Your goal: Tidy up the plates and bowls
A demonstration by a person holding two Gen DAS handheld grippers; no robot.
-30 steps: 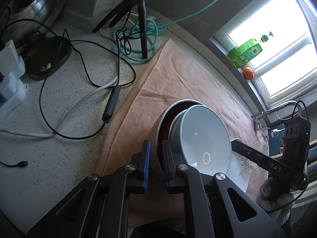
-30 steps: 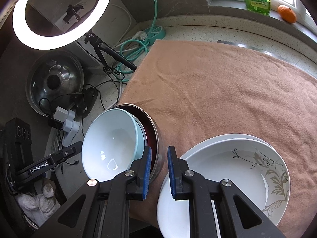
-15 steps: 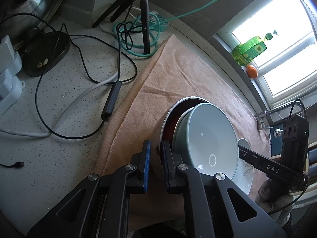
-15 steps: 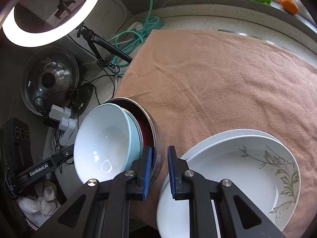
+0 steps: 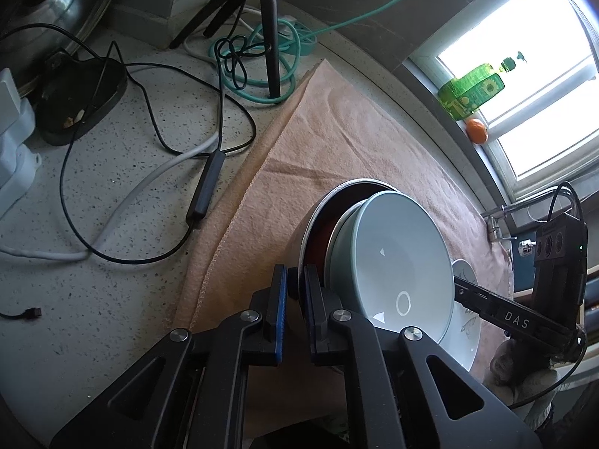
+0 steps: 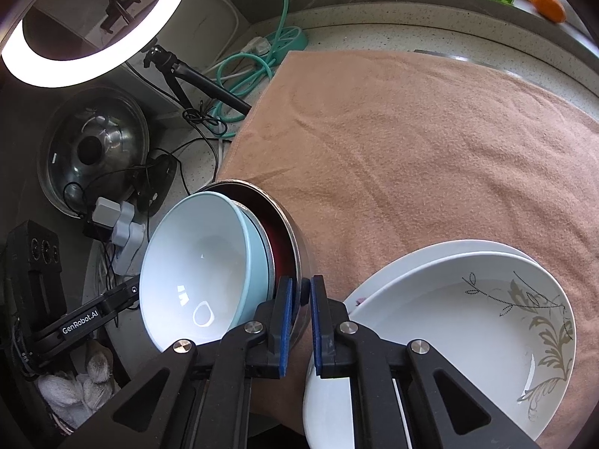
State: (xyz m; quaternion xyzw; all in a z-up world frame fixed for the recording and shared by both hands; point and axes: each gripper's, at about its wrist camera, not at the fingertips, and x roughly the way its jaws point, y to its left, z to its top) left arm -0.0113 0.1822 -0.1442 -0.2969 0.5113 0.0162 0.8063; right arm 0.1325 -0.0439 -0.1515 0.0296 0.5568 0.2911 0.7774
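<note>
Left wrist view, left to right: cables [image 5: 157, 138] loose on the speckled tabletop [image 5: 112, 299], then the tan towel [image 5: 337, 142]. On the towel's near edge a steel bowl [image 5: 312, 232] is tipped up on its side, red inside, with a pale blue bowl [image 5: 397, 262] nested in it. Left claw [image 5: 295, 295] is clamped on the steel bowl's rim, one pad outside, one inside. Past the bowls a sliver of patterned plate [image 5: 464, 318] shows. Green bottle [image 5: 471, 91] and orange [image 5: 476, 130] sit on the window sill.

Right wrist view, left to right: ring light [image 6: 93, 22], pot lid [image 6: 93, 146], then the blue bowl [image 6: 194, 273] in the steel bowl [image 6: 295, 247]. Right claw [image 6: 299, 310] has just been closing; it pinches the steel bowl's rim from the opposite side. Just beside it to the right, two stacked plates [image 6: 449, 333] lie on the towel [image 6: 430, 142], the top one leaf-patterned.
</note>
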